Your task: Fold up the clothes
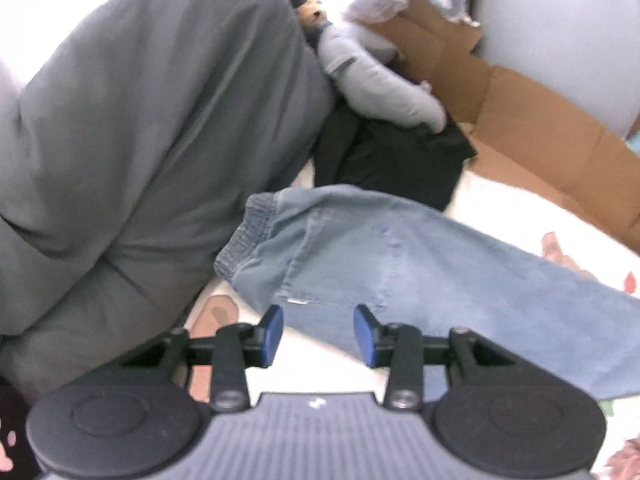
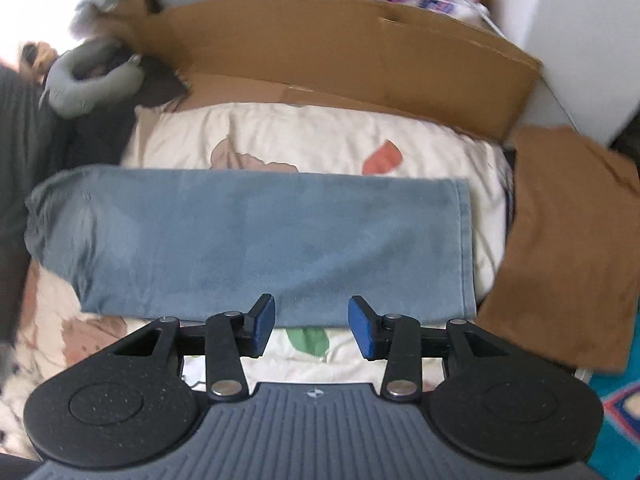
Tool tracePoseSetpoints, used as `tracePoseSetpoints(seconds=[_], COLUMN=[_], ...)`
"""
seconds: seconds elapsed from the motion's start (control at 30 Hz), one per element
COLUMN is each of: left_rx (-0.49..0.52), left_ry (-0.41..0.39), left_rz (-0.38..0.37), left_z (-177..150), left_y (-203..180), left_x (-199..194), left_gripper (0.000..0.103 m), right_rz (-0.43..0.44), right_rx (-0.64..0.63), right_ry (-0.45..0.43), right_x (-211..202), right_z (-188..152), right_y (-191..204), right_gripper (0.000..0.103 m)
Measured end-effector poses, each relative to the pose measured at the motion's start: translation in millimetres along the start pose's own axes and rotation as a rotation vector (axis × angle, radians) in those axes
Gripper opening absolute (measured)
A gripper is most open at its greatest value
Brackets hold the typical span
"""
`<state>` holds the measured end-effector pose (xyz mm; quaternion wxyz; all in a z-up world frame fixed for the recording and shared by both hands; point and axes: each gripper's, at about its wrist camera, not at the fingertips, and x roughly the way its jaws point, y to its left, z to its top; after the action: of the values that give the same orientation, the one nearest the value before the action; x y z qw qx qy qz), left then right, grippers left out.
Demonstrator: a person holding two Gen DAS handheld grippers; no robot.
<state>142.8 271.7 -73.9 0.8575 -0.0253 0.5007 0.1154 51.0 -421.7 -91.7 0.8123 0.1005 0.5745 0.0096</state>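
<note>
Light blue jeans (image 1: 400, 256) lie flat on a cream patterned bedspread (image 1: 520, 216), the elastic waistband toward the left in the left wrist view. My left gripper (image 1: 318, 334) hovers above the jeans near the waist end, open, nothing between its blue pads. In the right wrist view the jeans (image 2: 256, 240) lie folded lengthwise as a long blue strip, hem end at the right. My right gripper (image 2: 311, 328) hangs above the strip's near edge, open and empty.
A big grey cushion or duvet (image 1: 152, 140) fills the left. Black clothing (image 1: 392, 160) and a grey garment (image 1: 376, 80) lie behind the jeans. A flattened cardboard box (image 2: 340, 60) lines the far side. A brown garment (image 2: 568, 240) lies at the right.
</note>
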Motion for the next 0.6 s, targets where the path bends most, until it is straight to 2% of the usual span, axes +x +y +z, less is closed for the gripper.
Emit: tracePoseSetpoints(seconds=[0.1,0.17,0.3,0.37,0.6], left_rx=[0.036,0.051,0.071,0.073,0.064], left_ry=[-0.008,-0.021,-0.048,-0.052,-0.051], left_rz=[-0.002,-0.014,-0.046,-0.061,-0.106], left_z=[6.3,9.5,10.8,7.4,-12.2], left_y=[-16.1,-26.4,-46.1,-55.2,-73.5], left_x=[-27.8,-41.8,-55.4,-52.4,-18.5], left_gripper=[0.052,0.052,0.058,0.058,0.058], right_rz=[-0.01,-0.006,0.091,0.125,0.102], right_rx=[0.016,0.029,0.11,0.157,0.26], right_ry=[0.011,-0.008,-0.049,-0.077,-0.07], right_x=[-9.1,-19.7,-35.9,-41.3,-18.6], right_z=[-4.6,-5.3,-6.6,-8.6,-12.3], right_y=[-12.5,-22.7,-49.7,-64.5,-109.6], right_gripper=[0.048,0.049,0.053,0.057,0.058])
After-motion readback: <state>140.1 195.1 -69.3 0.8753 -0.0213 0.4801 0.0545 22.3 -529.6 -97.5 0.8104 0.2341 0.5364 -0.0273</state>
